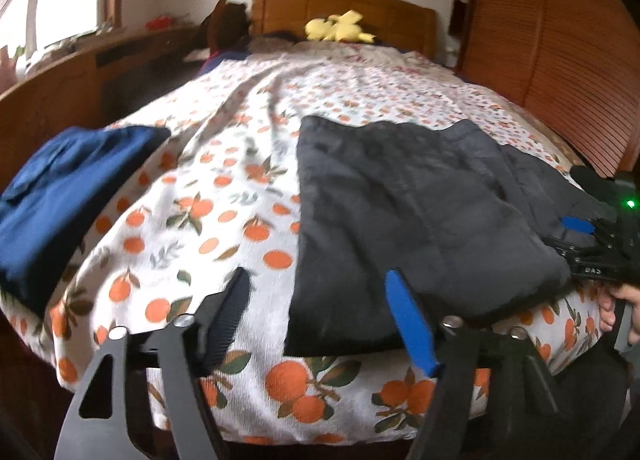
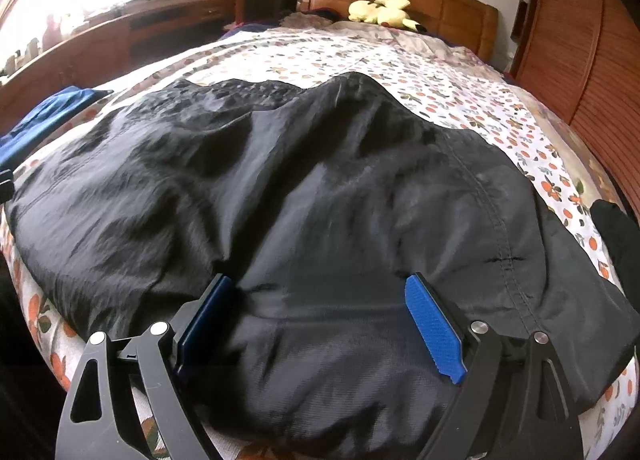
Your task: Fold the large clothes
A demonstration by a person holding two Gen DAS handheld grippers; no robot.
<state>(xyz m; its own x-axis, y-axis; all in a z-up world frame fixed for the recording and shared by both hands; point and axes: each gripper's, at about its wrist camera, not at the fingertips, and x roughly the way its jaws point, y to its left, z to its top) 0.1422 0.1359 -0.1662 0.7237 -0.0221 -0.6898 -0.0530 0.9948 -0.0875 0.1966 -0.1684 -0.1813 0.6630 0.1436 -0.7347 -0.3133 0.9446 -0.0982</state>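
A large dark grey garment (image 1: 400, 199) lies folded on the orange-print bed sheet (image 1: 200, 199). My left gripper (image 1: 320, 300) hovers at the bed's near edge, jaws apart, with the garment's near-left corner between its black finger and its blue pad; neither presses the cloth. At the right edge my right gripper (image 1: 580, 240) rests on the garment's right side, a hand (image 1: 616, 300) behind it. In the right wrist view the garment (image 2: 300, 179) fills the frame. The right gripper (image 2: 320, 320) stands wide open over it, with a rumpled bulge of cloth between its blue pads.
A folded blue garment (image 1: 60, 199) lies at the bed's left edge, also seen as the blue garment (image 2: 48, 111). A yellow plush toy (image 1: 340, 27) sits by the wooden headboard (image 1: 340, 3). Slatted wooden doors (image 1: 560, 39) stand on the right. A black item (image 2: 612, 236) lies at the bed's right edge.
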